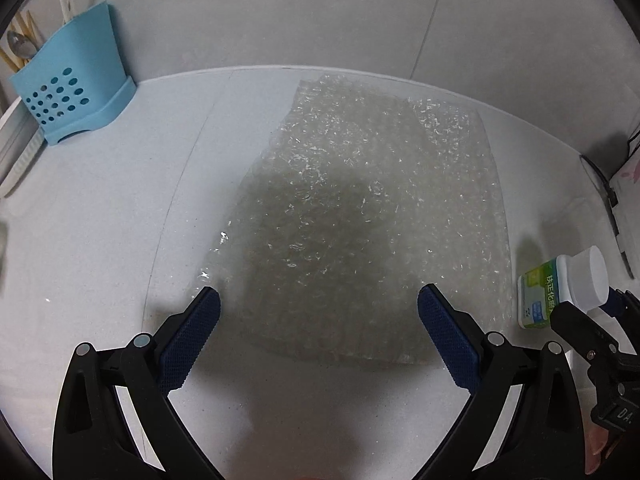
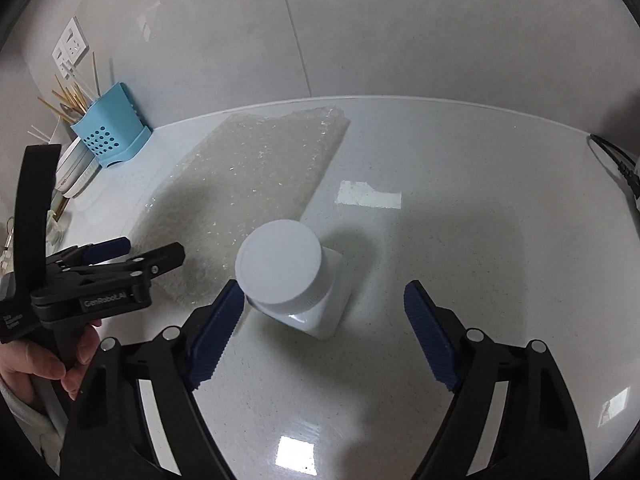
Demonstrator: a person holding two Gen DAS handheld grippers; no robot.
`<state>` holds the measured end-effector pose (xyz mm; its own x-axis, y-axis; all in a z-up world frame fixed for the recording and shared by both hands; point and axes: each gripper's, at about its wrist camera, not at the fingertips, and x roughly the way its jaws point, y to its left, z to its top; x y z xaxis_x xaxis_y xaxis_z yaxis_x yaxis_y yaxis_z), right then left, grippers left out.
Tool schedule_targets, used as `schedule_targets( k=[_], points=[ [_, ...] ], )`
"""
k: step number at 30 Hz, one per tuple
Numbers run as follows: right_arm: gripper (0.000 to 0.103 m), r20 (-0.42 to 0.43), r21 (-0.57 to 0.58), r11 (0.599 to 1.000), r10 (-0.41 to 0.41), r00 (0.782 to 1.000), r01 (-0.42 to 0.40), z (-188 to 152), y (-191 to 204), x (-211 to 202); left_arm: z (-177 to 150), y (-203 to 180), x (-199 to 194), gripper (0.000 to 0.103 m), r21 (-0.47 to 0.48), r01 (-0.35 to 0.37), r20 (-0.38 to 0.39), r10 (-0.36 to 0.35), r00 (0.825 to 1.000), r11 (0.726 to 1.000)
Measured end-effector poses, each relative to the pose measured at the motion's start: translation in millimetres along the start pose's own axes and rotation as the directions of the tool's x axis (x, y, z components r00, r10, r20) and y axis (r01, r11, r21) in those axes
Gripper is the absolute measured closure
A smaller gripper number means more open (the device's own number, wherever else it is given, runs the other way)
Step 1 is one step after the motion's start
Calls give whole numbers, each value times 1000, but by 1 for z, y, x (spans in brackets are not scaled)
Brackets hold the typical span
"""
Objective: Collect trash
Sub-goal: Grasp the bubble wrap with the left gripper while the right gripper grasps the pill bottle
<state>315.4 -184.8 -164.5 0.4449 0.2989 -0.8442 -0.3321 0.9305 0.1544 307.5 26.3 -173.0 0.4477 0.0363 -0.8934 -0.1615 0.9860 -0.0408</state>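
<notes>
A clear sheet of bubble wrap lies flat on the white countertop; it also shows in the right wrist view. My left gripper is open and empty, hovering over the sheet's near edge. A white bottle with a white cap and green label stands just right of the sheet. My right gripper is open, its left finger close to the bottle's cap, nothing held. The left gripper also shows in the right wrist view.
A blue perforated utensil holder with chopsticks and a spoon stands at the back left against the wall, also in the right wrist view. White dishes sit beside it. A black cable lies at the right edge.
</notes>
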Motion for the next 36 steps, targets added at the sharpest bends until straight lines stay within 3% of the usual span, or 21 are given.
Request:
schedule_targets(
  k=[16, 22, 25, 33, 36],
  points=[
    [41, -22, -4, 1000, -3, 1000, 3, 0, 8, 17, 18, -6, 9, 6, 11, -87, -45, 87, 995, 996],
    [53, -20, -15, 1000, 2, 1000, -2, 1, 10, 19, 22, -4, 11, 10, -16, -98, -54, 98, 994, 995],
    [54, -13, -16, 1000, 3, 1000, -3, 0, 9, 18, 22, -11, 8, 24, -3, -96, -53, 95, 994, 995],
    [56, -7, -15, 1000, 10, 1000, -10, 0, 5, 16, 24, -25, 5, 82, 23, -60, -78, 62, 995, 998],
    [56, -7, -12, 1000, 12, 1000, -12, 0, 1, 14, 21, -25, 4, 92, 19, -48, -72, 50, 996, 999]
  ],
)
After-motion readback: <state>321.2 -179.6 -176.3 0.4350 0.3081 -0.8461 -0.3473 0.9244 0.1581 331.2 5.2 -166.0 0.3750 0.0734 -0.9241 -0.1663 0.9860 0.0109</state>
